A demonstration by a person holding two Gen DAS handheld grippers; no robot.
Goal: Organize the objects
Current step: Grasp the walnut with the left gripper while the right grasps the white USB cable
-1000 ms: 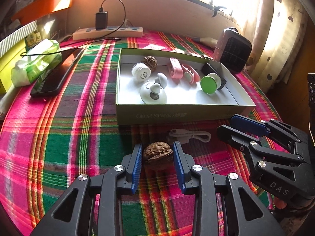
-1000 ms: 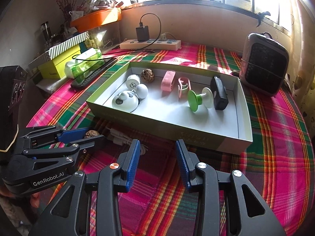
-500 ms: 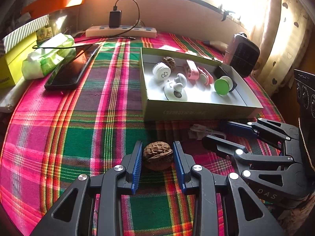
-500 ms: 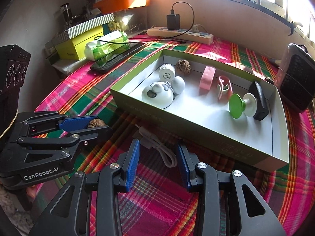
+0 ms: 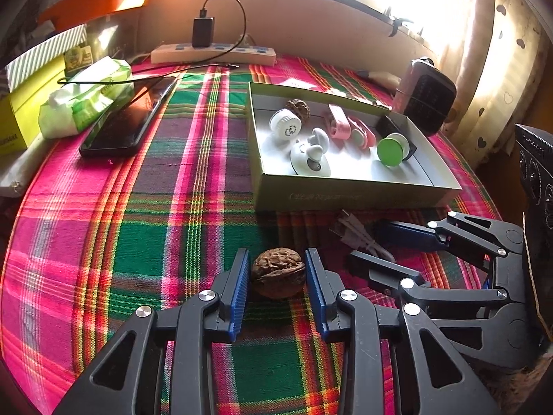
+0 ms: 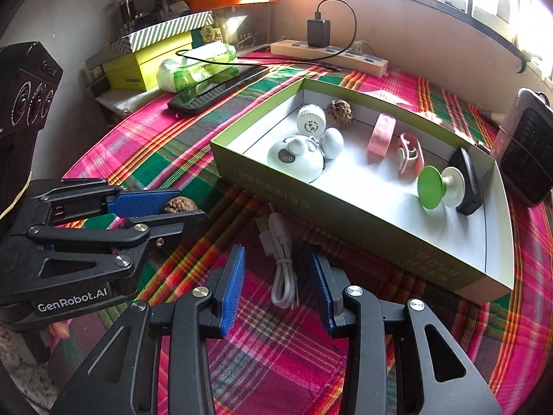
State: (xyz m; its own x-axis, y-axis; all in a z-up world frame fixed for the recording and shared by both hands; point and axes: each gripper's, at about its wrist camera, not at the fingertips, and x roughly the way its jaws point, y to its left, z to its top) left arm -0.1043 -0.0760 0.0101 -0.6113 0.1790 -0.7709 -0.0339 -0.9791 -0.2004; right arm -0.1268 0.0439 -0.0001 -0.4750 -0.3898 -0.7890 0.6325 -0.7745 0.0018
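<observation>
— Reporting on the left gripper [image 5: 277, 276]: its blue pads flank a walnut [image 5: 278, 272] that sits on the plaid tablecloth [image 5: 138, 224]. The jaws have just been opening; a sliver of gap shows at each side, so I read the nut as released, resting on the cloth between them.

— And the right gripper [image 6: 278, 287]?

— Parted, pads clear of everything. A coiled white cable [image 6: 281, 259] lies on the cloth between its fingers, untouched on either side.

— Location of the container?

— The shallow green box [image 6: 345, 214] stands just beyond both grippers, its near wall close to the cable's plug end. Inside: a second walnut [image 6: 339, 112] in the far corner, a white round cap [image 6: 311, 121] beside it, a white dome-shaped gadget [image 6: 297, 159], a pink clip [image 6: 382, 134], a pink-and-white holder [image 6: 410, 154], a green suction disc [image 6: 433, 187] and a black item [image 6: 468, 181] against the end wall.

— Identity of that black item?

— Possibly a small charger or clip; the view is too distorted there to confirm.

— Surroundings?

— A dark phone [image 5: 128, 121] and a tissue pack [image 5: 90, 95] lie well apart, to the left.
</observation>
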